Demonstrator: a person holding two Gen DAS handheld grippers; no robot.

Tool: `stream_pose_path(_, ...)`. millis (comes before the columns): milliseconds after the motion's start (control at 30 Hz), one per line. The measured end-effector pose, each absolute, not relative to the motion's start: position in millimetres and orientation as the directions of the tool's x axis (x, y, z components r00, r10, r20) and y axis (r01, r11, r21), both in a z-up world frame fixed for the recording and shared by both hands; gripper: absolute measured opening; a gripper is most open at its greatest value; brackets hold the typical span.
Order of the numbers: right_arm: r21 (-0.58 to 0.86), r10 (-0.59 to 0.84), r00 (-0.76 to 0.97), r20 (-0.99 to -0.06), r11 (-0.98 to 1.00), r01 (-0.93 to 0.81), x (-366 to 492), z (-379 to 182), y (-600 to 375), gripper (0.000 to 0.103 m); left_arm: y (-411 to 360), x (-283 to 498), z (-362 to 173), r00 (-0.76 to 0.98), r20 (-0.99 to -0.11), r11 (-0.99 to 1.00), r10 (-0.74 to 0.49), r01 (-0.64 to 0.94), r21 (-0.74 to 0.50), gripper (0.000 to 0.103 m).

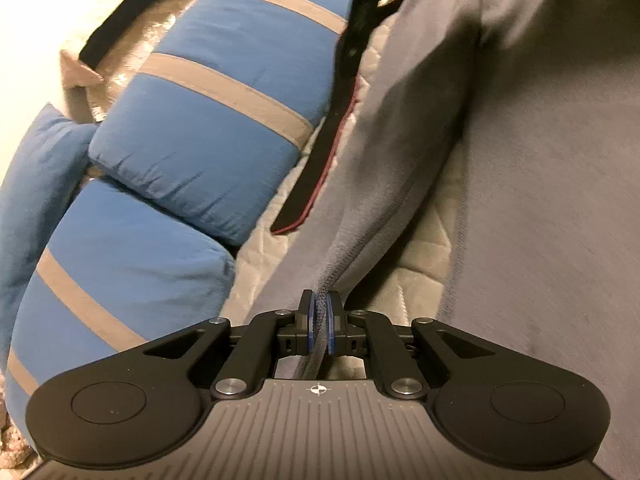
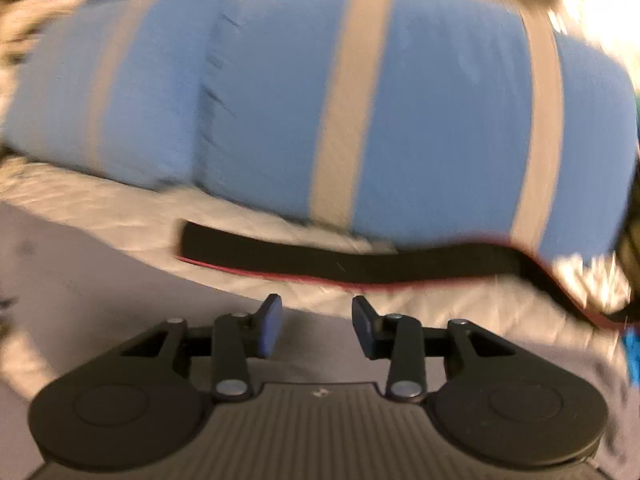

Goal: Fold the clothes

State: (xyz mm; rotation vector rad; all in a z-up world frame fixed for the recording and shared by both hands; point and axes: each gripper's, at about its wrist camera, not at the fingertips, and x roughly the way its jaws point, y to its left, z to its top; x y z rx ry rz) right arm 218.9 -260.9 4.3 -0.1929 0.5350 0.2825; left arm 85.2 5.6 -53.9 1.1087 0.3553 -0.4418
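Lying across the quilted bed [image 1: 420, 264]: 1 grey garment [image 1: 540, 200], its bunched edge running straight ahead from the left gripper [image 1: 320, 320] clamped on it, while the right gripper [image 2: 316, 326] hovers spread and empty above the cloth's flat part.

The garment [image 1: 540, 200] is plain grey. The pillows [image 1: 216, 120] are bright blue with grey-beige stripes. The strap [image 2: 340, 264] is black with a dark red edge. The quilted bedcover [image 1: 424, 280] is pale cream. The gripper pads [image 2: 268, 328] are blue on black fingers.
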Motion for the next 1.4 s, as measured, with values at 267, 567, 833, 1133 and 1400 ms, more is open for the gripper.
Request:
stream_pose_path(267,-0.489,0.271,0.847,-0.457,0.719,-0.494,103.8,-12.3,-202.1,0.057,1.5,93.5,-42.9,0.880,-0.455,0.440,-0.138,0.466,0.768,0.006)
stream_pose_path(567,-0.623,0.219,0.848,-0.482,0.595,-0.508,96.9,-53.4,-171.6,0.056,-0.2,96.3,-40.8,0.885,-0.445,0.449,-0.134,0.455,0.769,0.006)
stream_pose_path(833,-0.627,0.208,0.863,-0.461,0.611,-0.483,112.2,-60.1,-175.0,0.056,1.1,94.9,-42.1,0.883,-0.449,0.442,-0.141,0.462,0.769,0.006)
stream_pose_path(1133,-0.590,0.239,0.843,-0.482,0.623,-0.514,122.0,-66.5,-175.5,0.050,1.9,93.8,-37.2,0.887,-0.434,0.469,-0.156,0.454,0.758,0.006)
stream_pose_path(1400,-0.488,0.290,0.808,-0.514,0.675,-0.553,135.9,-60.3,-186.4,0.021,1.8,92.9,-39.9,0.885,-0.439,0.451,-0.158,0.460,0.765,0.006)
